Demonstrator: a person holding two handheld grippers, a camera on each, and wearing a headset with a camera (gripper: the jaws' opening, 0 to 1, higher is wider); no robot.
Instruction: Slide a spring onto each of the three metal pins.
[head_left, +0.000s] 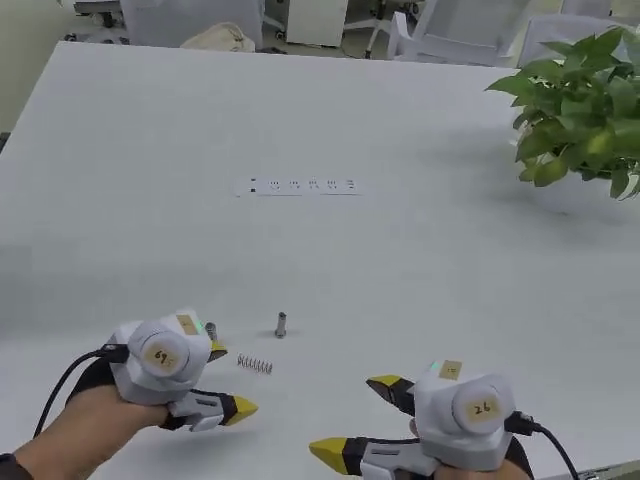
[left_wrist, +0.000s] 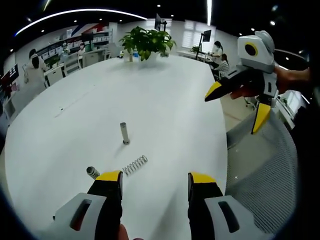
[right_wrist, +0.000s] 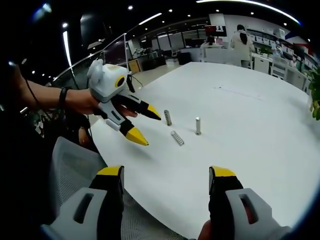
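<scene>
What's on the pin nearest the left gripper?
The pin looks ribbed along its length, so a spring seems to sit on it. In the head view the left gripper covers its lower part.

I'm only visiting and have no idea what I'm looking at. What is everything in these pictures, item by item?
table: one, white, under everything
power strip: one, white, mid-table
plant: one, green, at the table's far right
chairs: several, white, beyond the far edge
bare pin: one, metal, upright near the front
loose spring: one, metal, lying flat just in front of the bare pin
second pin: one, metal, upright beside the left gripper, seems to carry a spring
left gripper: one, white with black-and-yellow jaws, open, hand-held
right gripper: one, same colours, open, hand-held
</scene>
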